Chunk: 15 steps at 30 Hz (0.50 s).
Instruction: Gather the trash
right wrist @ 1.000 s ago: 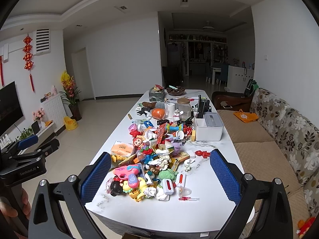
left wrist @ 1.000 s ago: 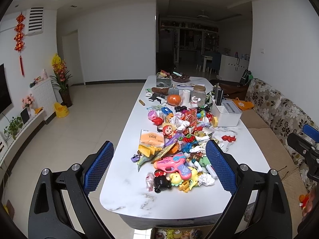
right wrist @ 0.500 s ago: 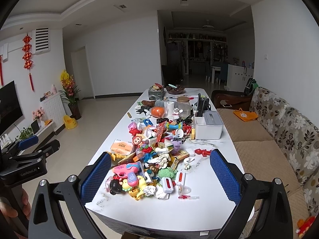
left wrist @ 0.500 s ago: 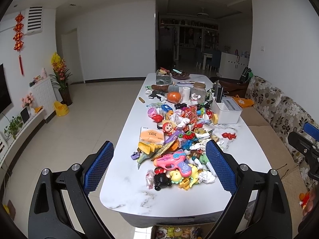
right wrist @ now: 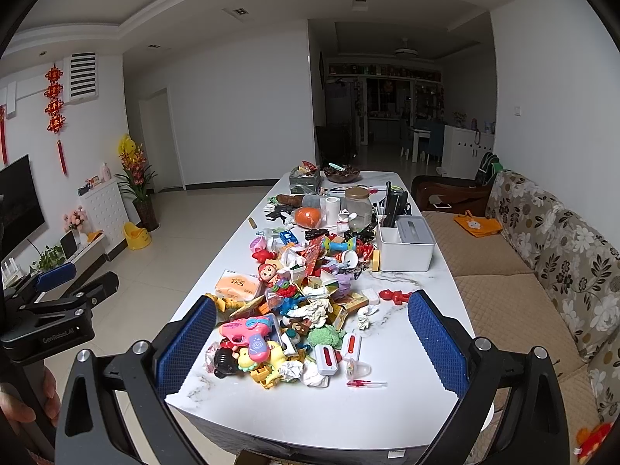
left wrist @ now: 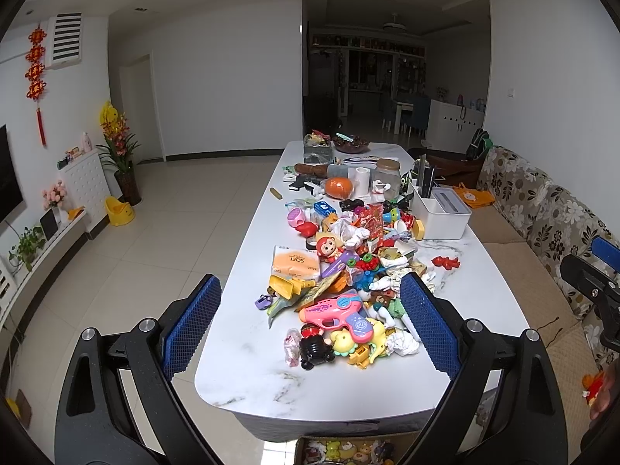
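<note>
A long white marble table (left wrist: 248, 368) (right wrist: 410, 399) carries a heap of toys mixed with trash. Crumpled white tissues lie in the heap: one at its near right edge (left wrist: 403, 343), others near the front (right wrist: 291, 369) (right wrist: 314, 312) (right wrist: 364, 316). A pink toy gun (left wrist: 337, 314) (right wrist: 248, 331) lies at the front. My left gripper (left wrist: 310, 321) is open and empty, held above the table's near end. My right gripper (right wrist: 308, 343) is open and empty, also short of the heap. Each gripper shows at the edge of the other's view.
A white tissue box holder (left wrist: 441, 213) (right wrist: 407, 244), a glass jar (right wrist: 358, 203), an orange tissue pack (left wrist: 296, 261) and bowls stand further back. A floral sofa (right wrist: 554, 255) runs along the right. A box of toys (left wrist: 345, 451) sits under the table's near end.
Both views have drifted slightly, the table sitting a touch further away. Both grippers stay open and empty.
</note>
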{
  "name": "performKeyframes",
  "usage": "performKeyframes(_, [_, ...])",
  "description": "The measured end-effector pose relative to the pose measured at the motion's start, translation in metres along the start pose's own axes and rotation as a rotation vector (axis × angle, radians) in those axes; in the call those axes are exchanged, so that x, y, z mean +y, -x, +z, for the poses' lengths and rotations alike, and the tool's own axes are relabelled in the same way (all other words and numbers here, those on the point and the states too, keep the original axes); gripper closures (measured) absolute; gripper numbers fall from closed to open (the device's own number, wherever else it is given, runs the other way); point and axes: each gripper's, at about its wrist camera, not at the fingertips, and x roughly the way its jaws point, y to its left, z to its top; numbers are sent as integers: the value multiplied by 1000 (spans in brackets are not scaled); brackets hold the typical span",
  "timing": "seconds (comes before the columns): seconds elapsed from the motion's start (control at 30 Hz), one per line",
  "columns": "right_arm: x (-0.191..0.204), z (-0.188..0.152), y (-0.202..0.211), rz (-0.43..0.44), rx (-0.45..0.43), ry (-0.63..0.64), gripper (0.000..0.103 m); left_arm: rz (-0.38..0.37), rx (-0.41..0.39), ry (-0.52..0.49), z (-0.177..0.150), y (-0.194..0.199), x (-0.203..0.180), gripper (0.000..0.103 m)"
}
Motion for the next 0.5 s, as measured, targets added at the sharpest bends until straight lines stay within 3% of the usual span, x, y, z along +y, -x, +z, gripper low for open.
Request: performKeyframes(0.5, [1,1,-1,0,3,2,5,-2,1,-2,-1,0,0,12])
